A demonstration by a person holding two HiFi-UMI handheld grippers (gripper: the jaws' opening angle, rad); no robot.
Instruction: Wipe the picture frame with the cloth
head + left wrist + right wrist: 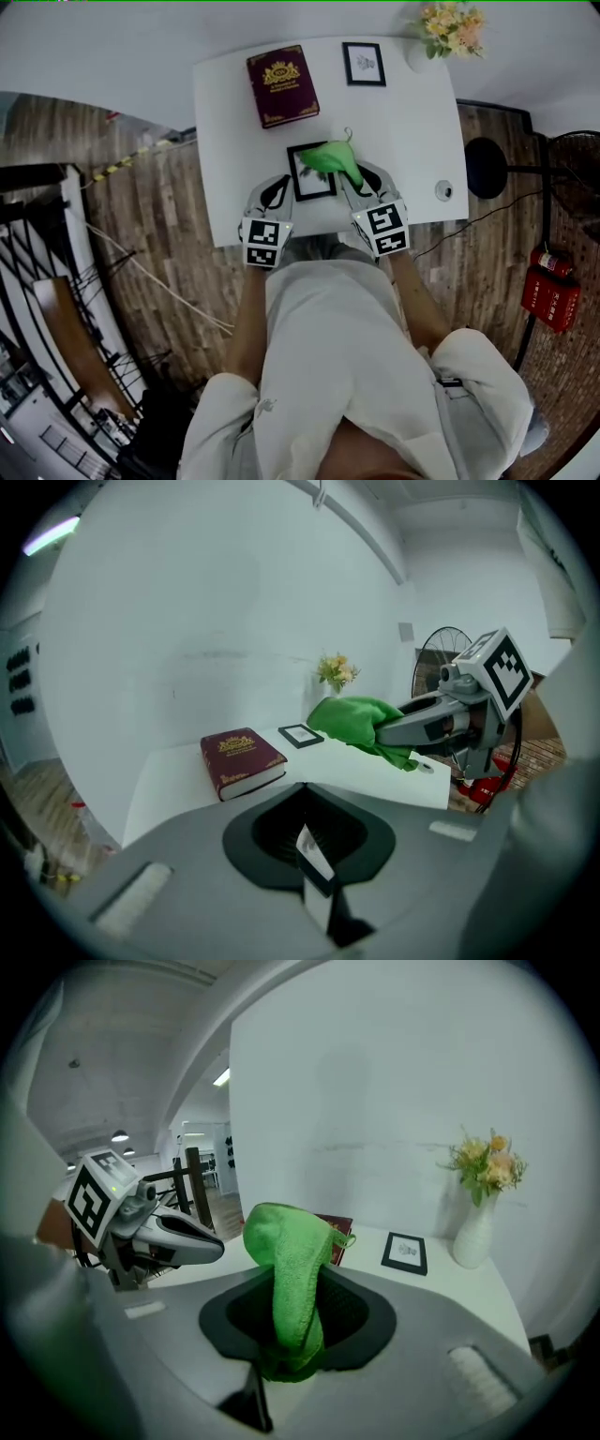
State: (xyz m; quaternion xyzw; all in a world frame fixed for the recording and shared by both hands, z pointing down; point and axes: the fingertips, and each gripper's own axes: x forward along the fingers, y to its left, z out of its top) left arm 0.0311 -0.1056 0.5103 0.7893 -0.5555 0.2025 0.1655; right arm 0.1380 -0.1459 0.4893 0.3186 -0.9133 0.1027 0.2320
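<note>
Wipe step: your left gripper (pixel 279 190) fingers pinch picture frame (pixel 312 173); right gripper (pixel 361 183) fingers clamp cloth (pixel 334 159). Next: sweep cloth across face.

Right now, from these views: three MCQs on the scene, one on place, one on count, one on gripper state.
1. Where does the book lie?
A. left of the far frame
B. under the vase
C. on the floor

2. How many frames show in the head view?
A. one
B. two
C. four

3. What does the right gripper hold?
A. nothing
B. the book
C. the cloth

Answers:
1 A: the head view shows it on the table, left of the far frame.
2 B: the far frame, plus the near frame in the left gripper.
3 C: its jaws are shut on the green cloth.
</note>
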